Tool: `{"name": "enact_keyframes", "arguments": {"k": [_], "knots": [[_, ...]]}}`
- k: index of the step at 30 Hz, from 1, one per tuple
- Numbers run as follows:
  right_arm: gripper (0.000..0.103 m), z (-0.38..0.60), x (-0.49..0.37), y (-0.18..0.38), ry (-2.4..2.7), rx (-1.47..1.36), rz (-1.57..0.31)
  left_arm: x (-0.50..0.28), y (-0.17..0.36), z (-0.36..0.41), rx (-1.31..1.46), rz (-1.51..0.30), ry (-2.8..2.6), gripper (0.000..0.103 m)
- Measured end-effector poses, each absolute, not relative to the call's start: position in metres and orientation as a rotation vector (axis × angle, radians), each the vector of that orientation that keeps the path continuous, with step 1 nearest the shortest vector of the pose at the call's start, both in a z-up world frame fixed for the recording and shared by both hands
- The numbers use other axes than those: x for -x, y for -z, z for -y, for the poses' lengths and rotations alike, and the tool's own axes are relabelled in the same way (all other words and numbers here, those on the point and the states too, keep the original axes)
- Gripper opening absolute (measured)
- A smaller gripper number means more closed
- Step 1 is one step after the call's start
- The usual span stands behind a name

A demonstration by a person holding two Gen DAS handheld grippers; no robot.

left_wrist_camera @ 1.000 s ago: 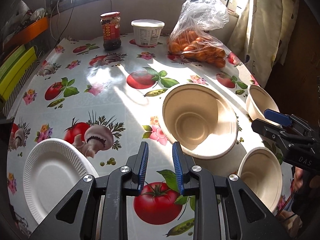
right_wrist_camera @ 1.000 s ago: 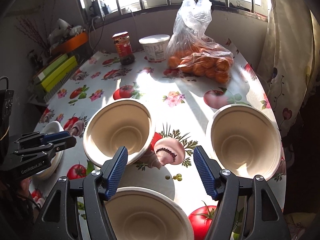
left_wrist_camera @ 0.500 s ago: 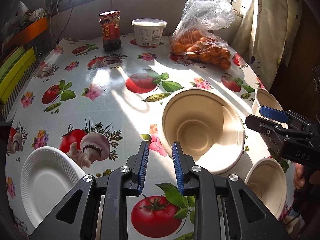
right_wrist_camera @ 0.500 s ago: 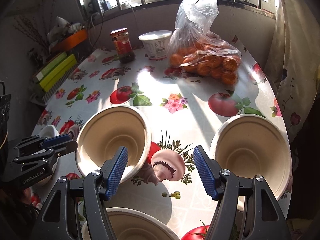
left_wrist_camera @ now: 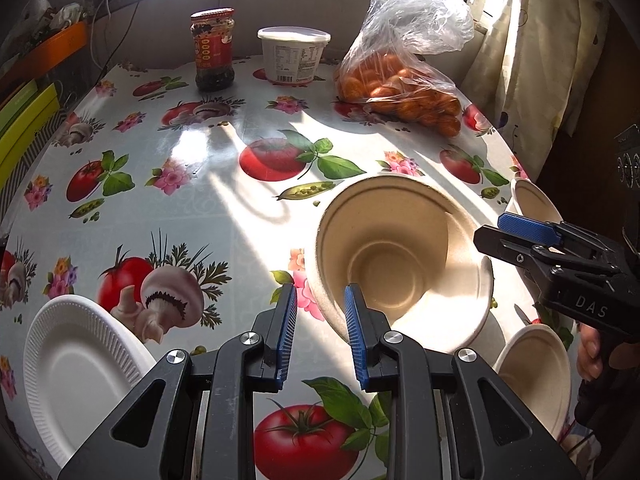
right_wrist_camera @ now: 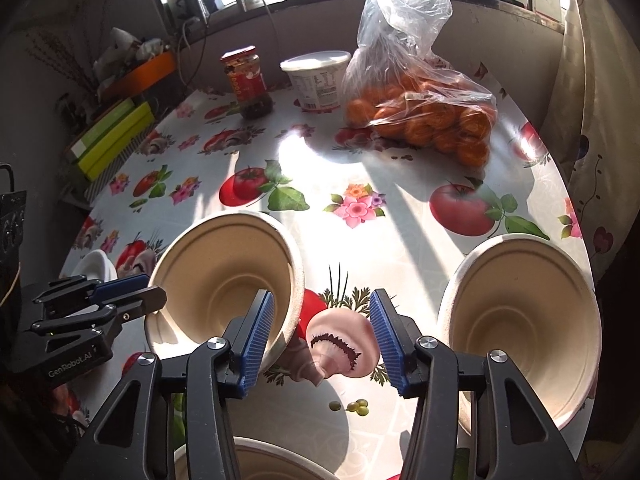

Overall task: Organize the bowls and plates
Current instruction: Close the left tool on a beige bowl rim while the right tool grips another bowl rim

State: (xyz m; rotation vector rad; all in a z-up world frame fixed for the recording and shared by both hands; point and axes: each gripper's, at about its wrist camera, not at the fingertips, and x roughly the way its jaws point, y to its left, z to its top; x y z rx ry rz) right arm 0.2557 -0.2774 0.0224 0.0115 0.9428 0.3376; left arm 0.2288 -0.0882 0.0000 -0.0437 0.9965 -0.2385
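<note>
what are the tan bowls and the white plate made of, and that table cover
Tan bowl: likely moulded plant-fibre pulp; matte, slightly speckled, with pressed rings inside.
White plate: seems foam or paper, disposable; dull white with a fluted rim.
Table cover: probably vinyl oilcloth; printed tomatoes and mushrooms, glossy where sunlight glares off it.

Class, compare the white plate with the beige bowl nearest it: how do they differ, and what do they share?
The white plate is shallow with a ribbed rim; the beige bowl is deep and smooth-walled. The plate is bright white, the bowl tan. The plate sits at the table's edge, the bowl further in. Both are round, empty and upright.
</note>
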Motion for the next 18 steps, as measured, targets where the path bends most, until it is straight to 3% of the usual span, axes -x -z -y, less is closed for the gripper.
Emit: {"name": "enact_keyframes", "arguments": {"k": [3,10,15,18], "knots": [[0.048,0.279,-0.256,-0.02,-0.336,-0.022,-0.947,-0.231,0.002,0.087,0.06,-1.004,0.244,0.026],[0.035,0.277,-0.257,-0.013,-0.368,-0.037,-0.973,-0.232,0.004,0.084,0.095,-1.009,0.253,0.026],[0.034,0.274,-0.257,-0.011,-0.374,-0.041,-0.981,-0.232,0.005,0.083,0.104,-1.012,0.251,0.025],[0.026,0.274,-0.257,-0.011,-0.384,-0.045,-0.98,-0.232,0.004,0.083,0.111,-1.01,0.261,0.025]]}}
